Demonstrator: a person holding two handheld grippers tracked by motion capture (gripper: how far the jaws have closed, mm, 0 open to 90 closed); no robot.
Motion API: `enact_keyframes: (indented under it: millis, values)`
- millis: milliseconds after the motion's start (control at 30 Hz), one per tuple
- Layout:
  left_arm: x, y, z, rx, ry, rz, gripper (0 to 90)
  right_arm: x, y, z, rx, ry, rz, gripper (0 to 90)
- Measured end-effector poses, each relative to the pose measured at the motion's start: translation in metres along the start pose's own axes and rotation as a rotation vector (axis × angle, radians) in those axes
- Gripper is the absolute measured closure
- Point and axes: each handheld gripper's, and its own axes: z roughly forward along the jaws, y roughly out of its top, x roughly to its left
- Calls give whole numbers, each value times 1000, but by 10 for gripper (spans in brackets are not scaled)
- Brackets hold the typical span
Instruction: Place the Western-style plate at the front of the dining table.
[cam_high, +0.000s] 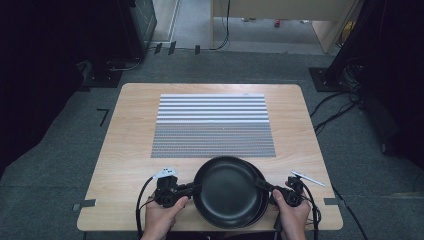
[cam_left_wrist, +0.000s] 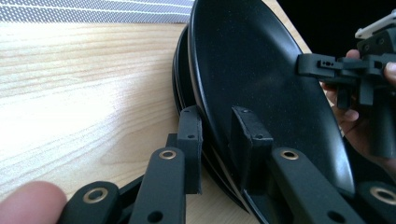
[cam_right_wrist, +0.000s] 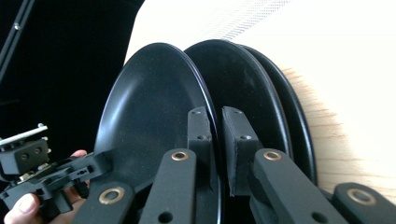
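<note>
A stack of black plates (cam_high: 227, 192) sits at the near edge of the wooden worktop (cam_high: 130, 145), just in front of a striped mat (cam_high: 212, 125). The top plate (cam_right_wrist: 154, 107) is tilted up from the others, gripped from both sides — the left claw (cam_high: 192, 187) is clamped on its left rim, the right claw (cam_high: 262, 184) on its right rim. At least 3 plates show in the right gripper view.
</note>
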Motion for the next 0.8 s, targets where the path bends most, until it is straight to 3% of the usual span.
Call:
enact_keyframes:
  millis: [300,533,800]
  values:
    - [-1,11,-7,-28,9,-9,773,7,3,3,7,18,21,817]
    - [1,14,-5,-16,1,-20,773,9,5,4,8,11,18,819]
    - [-1,28,-8,-39,-3,-15,773,17,18,4,-9,25,-6,820]
